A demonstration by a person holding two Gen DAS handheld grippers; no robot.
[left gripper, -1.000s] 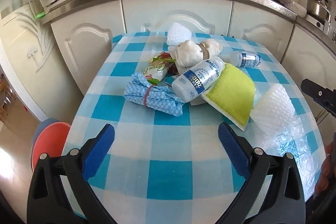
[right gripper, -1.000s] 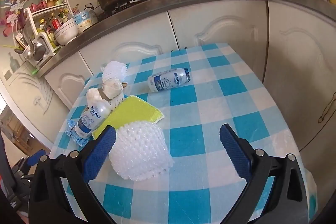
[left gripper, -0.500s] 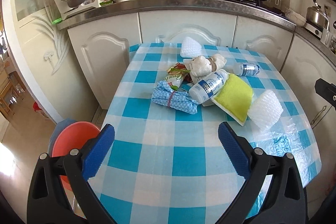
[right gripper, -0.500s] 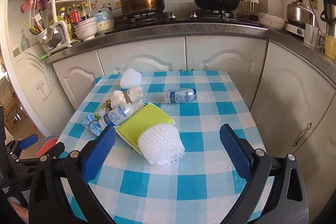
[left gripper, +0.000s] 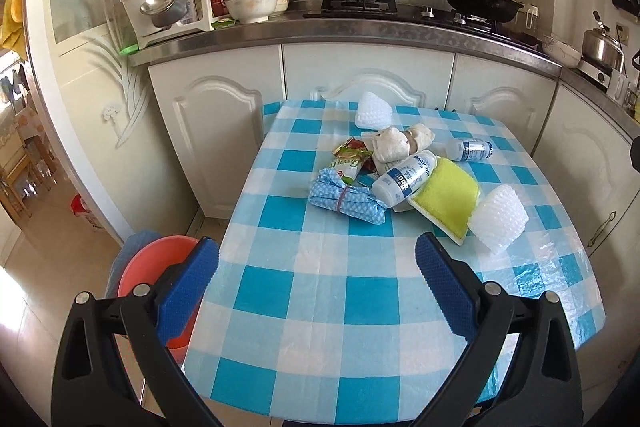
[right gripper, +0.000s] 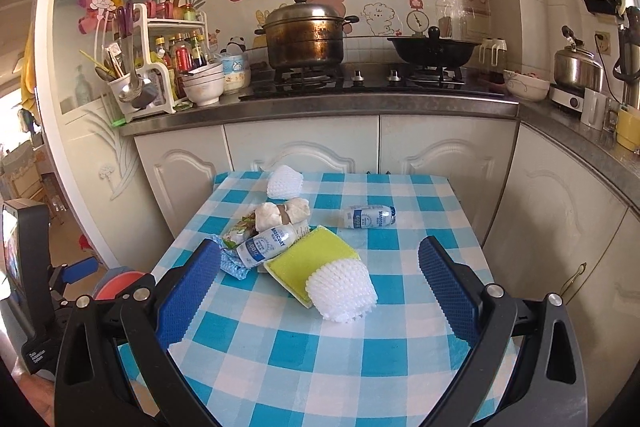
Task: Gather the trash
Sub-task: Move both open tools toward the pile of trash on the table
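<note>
A heap of trash lies mid-table on the blue checked cloth [left gripper: 320, 291]: a blue rolled cloth bundle [left gripper: 346, 201], a green snack wrapper [left gripper: 347, 163], crumpled paper [left gripper: 396, 143], a white bottle [left gripper: 404, 179], a yellow sponge [left gripper: 446, 203] and a white foam net [left gripper: 498, 223]. A second small bottle [right gripper: 370, 217] lies apart, and another foam net [right gripper: 284, 181] sits at the far edge. My left gripper [left gripper: 316, 275] hangs open above the table's near edge. My right gripper [right gripper: 318, 285] is open too, held back from the near foam net [right gripper: 342, 291].
A red basin [left gripper: 156, 267] stands on the floor left of the table. White cabinets [right gripper: 304, 151] and a steel counter with a pot [right gripper: 306, 35], a wok [right gripper: 432, 51] and bowls run behind. A kettle [right gripper: 576, 67] sits on the counter at the right.
Both grippers have pulled back and risen away from the table, so the trash heap looks smaller and farther. Nothing on the table has moved.
</note>
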